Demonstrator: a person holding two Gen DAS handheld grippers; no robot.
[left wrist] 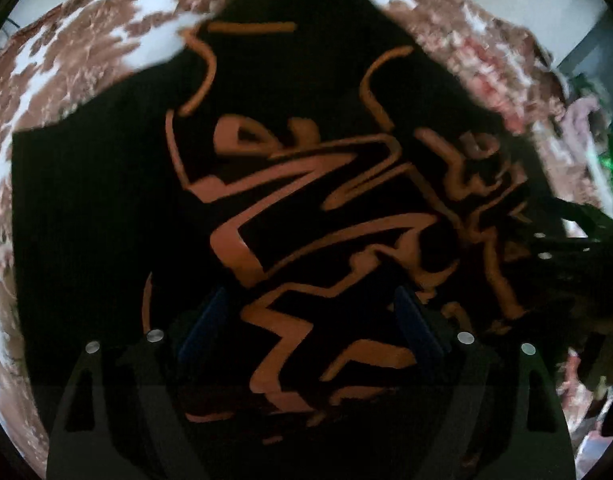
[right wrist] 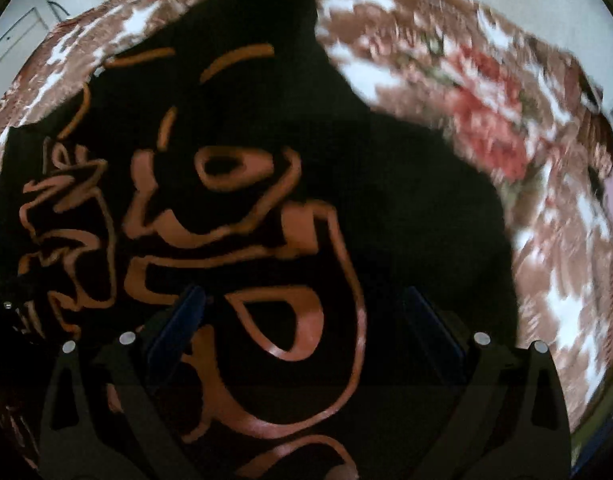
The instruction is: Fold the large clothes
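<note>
a: where's the garment?

b: the black shirt (left wrist: 106, 208) with the orange print (left wrist: 242, 248) lies spread on the floral cover (left wrist: 66, 60), print side up. it fills most of both wrist views, and the cover shows only round its edges.

a: and the grippers?

b: the left gripper (left wrist: 310, 320) has its blue pads (left wrist: 204, 322) set wide apart with only the print showing between them, so it's released and holding nothing. the right gripper (right wrist: 302, 320) is the same, pads (right wrist: 178, 320) spread with no cloth pinched. both hover over the middle of the shirt, and i can't tell if the tips touch the fabric. the pictures are blurred.

a: so which step is this?

b: my guess is between grasps. the shirt looks mostly flat and i see no clear crease, so it's either barely started or waiting for its next fold. its near edge is hidden under the grippers in both views.

a: what does the next move need?

b: each gripper should find an edge or corner, one per side, since pinching in the middle would only bunch the cloth. then close on a single layer, lift evenly and carry the fold across. the black fabric makes edges hard to see against its own folds.
</note>
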